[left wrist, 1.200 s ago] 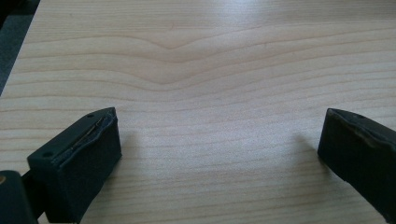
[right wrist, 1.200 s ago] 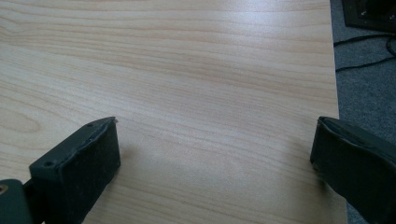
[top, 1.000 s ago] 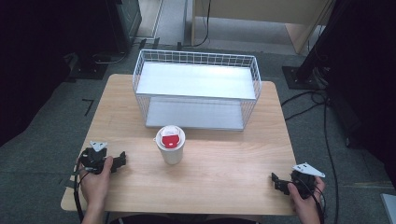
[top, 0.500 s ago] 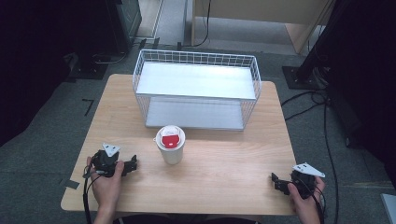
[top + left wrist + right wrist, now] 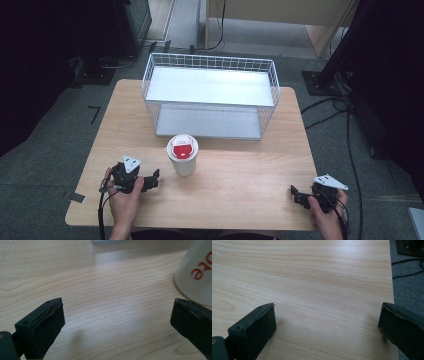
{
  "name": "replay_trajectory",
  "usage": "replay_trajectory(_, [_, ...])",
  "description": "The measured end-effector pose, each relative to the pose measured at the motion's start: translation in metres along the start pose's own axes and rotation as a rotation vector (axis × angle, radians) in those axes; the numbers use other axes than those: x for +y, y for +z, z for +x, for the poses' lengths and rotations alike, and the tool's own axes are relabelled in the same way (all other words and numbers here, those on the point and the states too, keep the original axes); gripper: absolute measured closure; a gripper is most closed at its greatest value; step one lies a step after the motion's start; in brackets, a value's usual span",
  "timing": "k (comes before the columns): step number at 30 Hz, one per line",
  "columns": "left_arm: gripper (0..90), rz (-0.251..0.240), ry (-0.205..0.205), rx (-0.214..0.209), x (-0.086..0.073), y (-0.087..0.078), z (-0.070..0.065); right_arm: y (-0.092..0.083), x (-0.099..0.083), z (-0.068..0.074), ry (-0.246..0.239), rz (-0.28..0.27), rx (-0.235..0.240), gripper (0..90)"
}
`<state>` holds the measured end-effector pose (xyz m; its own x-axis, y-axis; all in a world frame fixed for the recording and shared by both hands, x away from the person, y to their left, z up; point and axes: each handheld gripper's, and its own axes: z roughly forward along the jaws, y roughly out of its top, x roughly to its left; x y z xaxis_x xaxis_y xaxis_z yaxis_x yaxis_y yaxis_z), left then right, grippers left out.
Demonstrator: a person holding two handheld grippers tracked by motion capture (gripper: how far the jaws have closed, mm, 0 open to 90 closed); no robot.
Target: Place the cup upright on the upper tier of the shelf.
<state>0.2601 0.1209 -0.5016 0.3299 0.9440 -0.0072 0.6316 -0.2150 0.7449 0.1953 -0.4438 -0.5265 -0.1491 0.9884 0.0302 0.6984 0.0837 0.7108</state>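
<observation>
Cup (image 5: 183, 155) cut off at the right edge in the left gripper view, only its white wall and part of some red lettering show, unreadable. High view gives the rest: white lid with red centre, upright mid-worktop (image 5: 240, 180), just in front of the wire basket (image 5: 210, 95). Left gripper (image 5: 152, 179) near the cup's left, fingers (image 5: 40, 325) wide apart, nothing between them. Right gripper (image 5: 296, 195) at the near right corner, well apart from the cup, fingers (image 5: 253, 325) spread over bare wood; its view catches the worktop edge and floor cables (image 5: 407, 267).
</observation>
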Motion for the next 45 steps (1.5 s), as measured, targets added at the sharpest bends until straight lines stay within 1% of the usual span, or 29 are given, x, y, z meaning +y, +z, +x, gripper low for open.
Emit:
replay_trajectory(2, [0.0,-0.007,0.011,-0.014,0.001,-0.001,-0.005,0.0,0.0,0.0,0.0,0.0,0.0,1.3])
replay_trajectory(3, [0.0,-0.007,0.011,-0.014,0.001,-0.001,-0.005,0.0,0.0,0.0,0.0,0.0,0.0,1.3])
replay_trajectory(5, [0.0,-0.014,0.023,-0.029,0.003,-0.001,-0.01,0.0,0.0,0.0,0.0,0.0,0.0,1.3])
replay_trajectory(6, [0.0,-0.019,0.03,-0.038,0.004,-0.002,-0.015,0.0,0.0,0.0,0.002,0.001,0.001,1.3])
replay_trajectory(8, [0.0,-0.024,0.034,-0.058,0.005,-0.002,-0.019,0.0,0.0,0.0,0.0,0.0,0.0,1.3])
replay_trajectory(10, [0.0,-0.031,0.049,-0.076,0.006,-0.003,-0.024,0.0,0.0,0.0,0.002,0.001,0.001,1.3])
replay_trajectory(12, [0.0,-0.034,0.055,-0.084,0.006,-0.003,-0.026,0.0,0.0,0.0,0.002,0.001,0.001,1.3])
replay_trajectory(14, [0.0,-0.05,0.066,-0.101,0.009,-0.004,-0.034,0.0,0.0,0.0,0.003,0.001,0.001,1.3])
replay_trajectory(18, [0.0,-0.066,0.072,-0.132,0.012,-0.005,-0.041,0.0,0.0,0.0,0.001,0.001,0.001,1.3])
replay_trajectory(20, [0.0,-0.068,0.078,-0.137,0.013,-0.005,-0.043,0.0,0.0,0.0,-0.002,0.001,0.003,1.2])
replay_trajectory(21, [0.0,-0.071,0.091,-0.152,0.014,-0.004,-0.047,0.0,0.0,0.0,-0.002,0.001,0.004,1.2])
replay_trajectory(22, [0.0,-0.076,0.091,-0.162,0.014,-0.003,-0.049,0.0,0.0,0.0,-0.002,0.0,0.004,1.2])
replay_trajectory(23, [0.0,-0.076,0.091,-0.162,0.014,-0.003,-0.049,0.0,0.0,0.0,-0.002,0.0,0.004,1.2])
replay_trajectory(26, [0.0,-0.085,0.098,-0.176,0.016,-0.002,-0.054,0.0,0.0,0.0,-0.003,-0.001,0.004,1.2])
replay_trajectory(27, [0.0,-0.09,0.1,-0.182,0.017,-0.001,-0.058,0.0,0.0,0.0,-0.002,0.0,0.003,1.2])
replay_trajectory(30, [0.0,-0.097,0.103,-0.182,0.02,0.0,-0.063,0.0,0.0,0.0,-0.002,0.0,0.003,1.2])
replay_trajectory(31, [0.0,-0.098,0.106,-0.192,0.02,0.001,-0.064,0.0,0.0,0.0,-0.003,0.0,0.004,1.2])
replay_trajectory(32, [0.0,-0.098,0.106,-0.192,0.02,0.001,-0.064,0.0,0.0,0.0,-0.003,0.0,0.004,1.2])
replay_trajectory(34, [0.0,-0.103,0.122,-0.191,0.023,0.001,-0.07,0.0,0.0,0.0,-0.002,0.0,0.004,1.2])
replay_trajectory(36, [0.0,-0.104,0.129,-0.193,0.025,0.002,-0.071,0.0,0.0,0.0,-0.002,0.0,0.003,1.2])
replay_trajectory(40, [0.0,-0.124,0.133,-0.206,0.031,0.002,-0.074,0.0,0.0,0.0,-0.001,0.0,0.004,1.2])
replay_trajectory(42, [0.0,-0.135,0.144,-0.205,0.036,0.002,-0.078,0.0,0.0,0.0,-0.002,0.0,0.004,1.2])
replay_trajectory(45, [0.0,-0.141,0.145,-0.198,0.041,0.006,-0.082,0.0,0.0,0.0,-0.002,0.0,0.004,1.2])
